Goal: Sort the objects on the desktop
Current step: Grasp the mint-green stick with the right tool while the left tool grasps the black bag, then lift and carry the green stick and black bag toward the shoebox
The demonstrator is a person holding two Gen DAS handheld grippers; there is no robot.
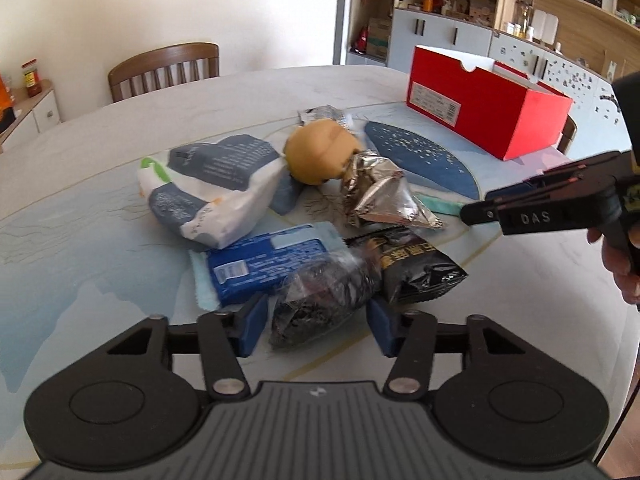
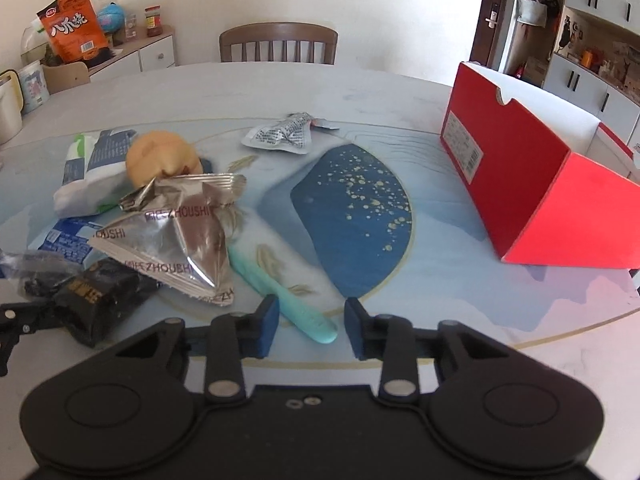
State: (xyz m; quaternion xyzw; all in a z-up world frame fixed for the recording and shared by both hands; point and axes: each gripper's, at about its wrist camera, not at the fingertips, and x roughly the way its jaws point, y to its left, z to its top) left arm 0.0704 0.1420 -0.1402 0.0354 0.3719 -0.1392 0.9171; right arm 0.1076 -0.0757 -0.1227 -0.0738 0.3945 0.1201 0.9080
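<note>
Landmark: red box, open-topped, at the far right of the table; all places below are given relative to it.
Left gripper: farthest from the red box, jaws part-spread either side of a clear bag of dark contents; whether the pads press it cannot be told.
Right gripper: nearer the red box, jaws apart around the end of a teal stick-shaped object, with gaps visible on both sides (no grip yet).
Pile: silver foil packet, black snack pouch, blue pack, white bag and a tan round object, all on the side away from the red box.
Risk, left: the black snack pouch overlaps the clear bag, so lifting may drag it along.
Risk, right: an end-on pinch may let the teal object pivot or slip; the foil packet lies just beside it.
</note>
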